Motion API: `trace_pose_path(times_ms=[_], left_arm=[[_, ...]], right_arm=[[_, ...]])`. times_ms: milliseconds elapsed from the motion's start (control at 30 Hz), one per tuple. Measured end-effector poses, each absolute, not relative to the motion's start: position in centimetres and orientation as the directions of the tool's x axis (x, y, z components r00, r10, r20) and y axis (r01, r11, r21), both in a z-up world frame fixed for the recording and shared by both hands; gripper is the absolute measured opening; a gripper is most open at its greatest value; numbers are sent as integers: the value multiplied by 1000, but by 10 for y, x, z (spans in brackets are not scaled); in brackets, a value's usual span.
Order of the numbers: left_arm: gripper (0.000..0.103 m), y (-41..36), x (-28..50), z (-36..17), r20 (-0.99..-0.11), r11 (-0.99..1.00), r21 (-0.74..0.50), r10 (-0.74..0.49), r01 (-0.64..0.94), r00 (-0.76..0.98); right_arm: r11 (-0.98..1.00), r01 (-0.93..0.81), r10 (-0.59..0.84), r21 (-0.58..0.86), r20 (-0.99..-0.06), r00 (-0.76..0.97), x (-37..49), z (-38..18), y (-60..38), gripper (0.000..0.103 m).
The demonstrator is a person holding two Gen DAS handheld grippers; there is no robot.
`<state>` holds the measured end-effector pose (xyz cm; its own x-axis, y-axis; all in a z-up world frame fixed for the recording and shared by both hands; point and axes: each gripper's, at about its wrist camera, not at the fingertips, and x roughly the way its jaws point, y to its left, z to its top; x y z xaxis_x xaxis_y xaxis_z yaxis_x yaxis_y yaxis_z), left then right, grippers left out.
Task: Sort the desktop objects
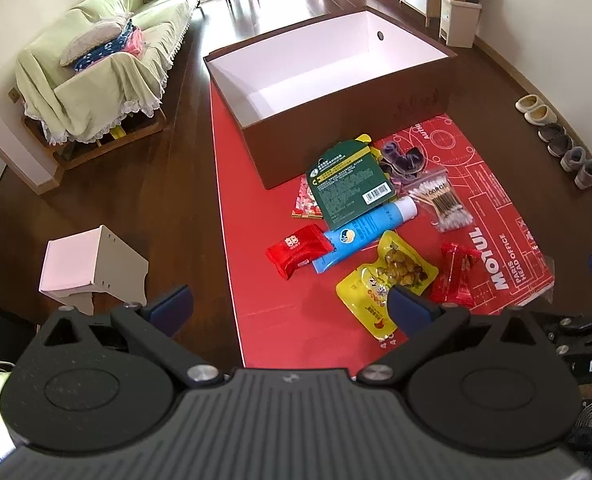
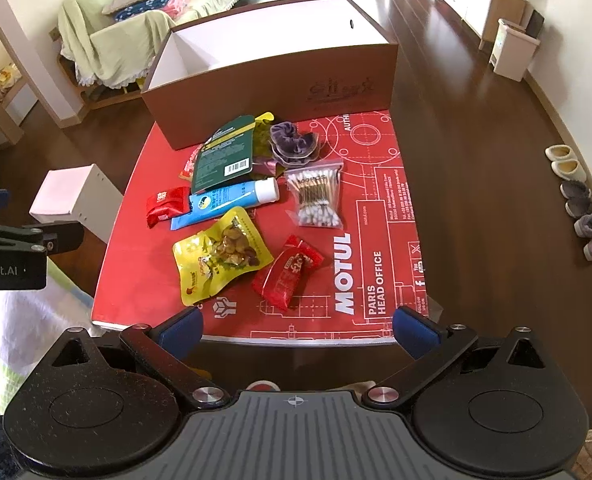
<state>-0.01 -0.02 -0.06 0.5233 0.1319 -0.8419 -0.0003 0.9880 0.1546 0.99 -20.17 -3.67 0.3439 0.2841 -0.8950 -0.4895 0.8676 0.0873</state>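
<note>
A red mat (image 2: 376, 208) covers the table. On it lie a yellow snack pouch (image 2: 220, 254), a red candy packet (image 2: 288, 276), a blue tube (image 2: 224, 202), a small red packet (image 2: 164, 206), a green card pack (image 2: 226, 154), a bag of cotton swabs (image 2: 318, 196) and a purple scrunchie (image 2: 292, 142). An open brown box (image 2: 272, 76), white inside and empty, stands behind them. My left gripper (image 1: 290, 312) is open, above the mat's front left. My right gripper (image 2: 298, 330) is open, above the mat's front edge. Both are empty.
A white stool (image 1: 92, 264) stands left of the table. A sofa with a green cover (image 1: 104, 64) is at the far left. Slippers (image 2: 576, 208) line the right wall. A white bin (image 2: 514, 48) stands at the far right.
</note>
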Motion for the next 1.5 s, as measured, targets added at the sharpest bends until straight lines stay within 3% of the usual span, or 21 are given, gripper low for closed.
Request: trace_pose_path(times_ms=[1500], left_arm=[[102, -10, -6, -11, -870, 985, 158, 109, 63, 481]], right_arm=[[885, -455, 280, 103, -897, 342, 2, -41, -213, 103]])
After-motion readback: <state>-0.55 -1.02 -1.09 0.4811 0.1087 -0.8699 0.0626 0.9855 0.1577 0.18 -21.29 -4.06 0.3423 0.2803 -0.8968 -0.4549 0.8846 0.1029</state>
